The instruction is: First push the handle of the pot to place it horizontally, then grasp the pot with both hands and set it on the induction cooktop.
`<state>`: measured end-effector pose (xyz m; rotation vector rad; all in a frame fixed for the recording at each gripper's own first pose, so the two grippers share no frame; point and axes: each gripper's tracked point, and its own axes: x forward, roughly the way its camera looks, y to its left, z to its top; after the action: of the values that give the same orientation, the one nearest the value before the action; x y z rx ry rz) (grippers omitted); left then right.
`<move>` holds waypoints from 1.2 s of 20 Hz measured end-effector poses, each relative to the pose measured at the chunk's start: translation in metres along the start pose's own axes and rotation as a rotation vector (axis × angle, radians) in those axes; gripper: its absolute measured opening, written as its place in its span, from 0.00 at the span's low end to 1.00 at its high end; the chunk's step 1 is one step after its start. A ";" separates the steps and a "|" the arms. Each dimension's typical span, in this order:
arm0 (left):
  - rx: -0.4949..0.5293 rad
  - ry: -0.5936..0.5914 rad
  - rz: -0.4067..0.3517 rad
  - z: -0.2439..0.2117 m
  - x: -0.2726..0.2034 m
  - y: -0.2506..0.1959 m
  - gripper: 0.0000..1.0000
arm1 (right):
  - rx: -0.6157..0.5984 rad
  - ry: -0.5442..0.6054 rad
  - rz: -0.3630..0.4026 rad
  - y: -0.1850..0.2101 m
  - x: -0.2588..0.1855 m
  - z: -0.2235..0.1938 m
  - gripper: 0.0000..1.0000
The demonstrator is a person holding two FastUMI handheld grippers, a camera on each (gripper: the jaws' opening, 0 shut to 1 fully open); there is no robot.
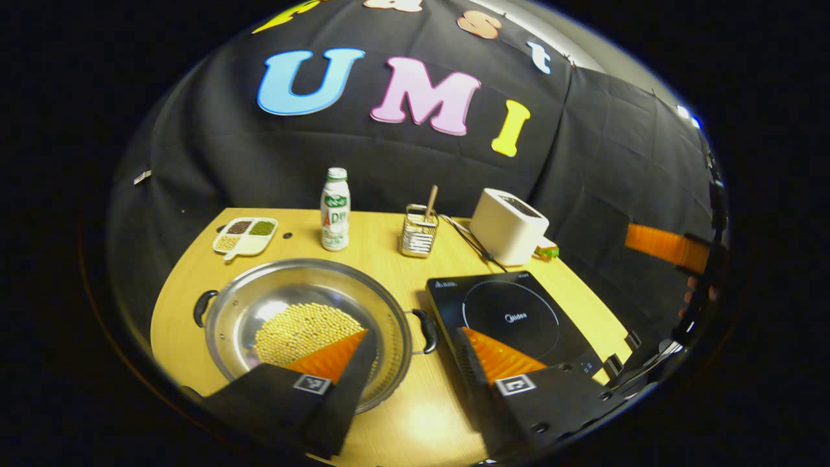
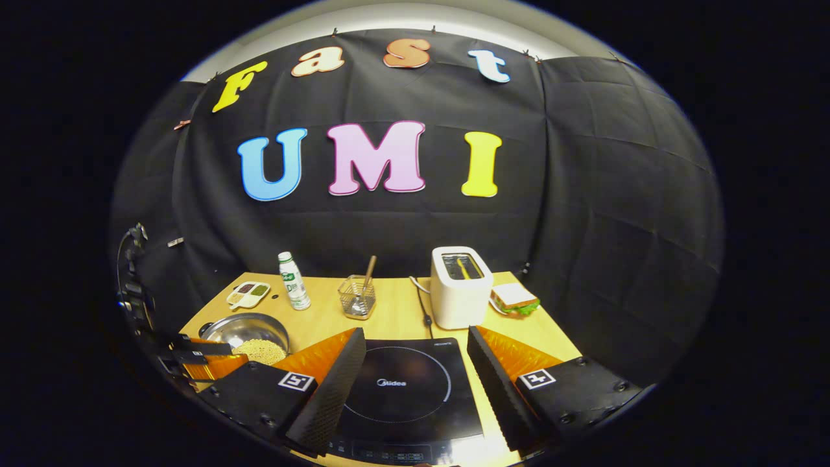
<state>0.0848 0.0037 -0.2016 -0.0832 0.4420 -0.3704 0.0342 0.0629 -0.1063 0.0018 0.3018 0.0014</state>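
A wide steel pot point(image 1: 311, 295) with yellow beans in it sits on the wooden table point(image 1: 389, 250). Its two black handles point left point(image 1: 203, 307) and right point(image 1: 426, 331) in the left gripper view. My left gripper point(image 1: 414, 333) is open and hovers over the pot's right side, with the right handle between its fingers but untouched. The black induction cooktop point(image 1: 512, 311) lies just right of the pot. My right gripper point(image 2: 415, 334) is open above the cooktop point(image 2: 405, 389). The pot point(image 2: 246, 334) and my left gripper point(image 2: 198, 355) appear at the lower left of the right gripper view.
Along the table's back stand a divided dish of grains point(image 1: 245, 235), a milk bottle point(image 1: 335, 209), a wire basket with utensils point(image 1: 419, 230) and a white toaster point(image 1: 509, 226) with a cable point(image 1: 470, 243). A sandwich point(image 2: 514, 298) lies right of the toaster. A hand point(image 1: 697, 292) is at the far right.
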 end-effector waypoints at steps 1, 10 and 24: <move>-0.004 -0.012 0.018 0.004 -0.004 0.013 0.94 | -0.004 0.010 0.025 0.012 0.005 -0.002 0.98; -0.022 -0.028 0.233 0.015 -0.037 0.163 0.95 | 0.012 0.185 0.262 0.138 0.044 -0.047 0.99; -0.109 0.041 0.257 -0.030 -0.003 0.263 0.95 | 0.148 0.500 0.293 0.223 0.097 -0.169 0.99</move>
<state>0.1571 0.2495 -0.2691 -0.1235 0.5065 -0.0949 0.0761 0.2858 -0.2958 0.1950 0.7990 0.2736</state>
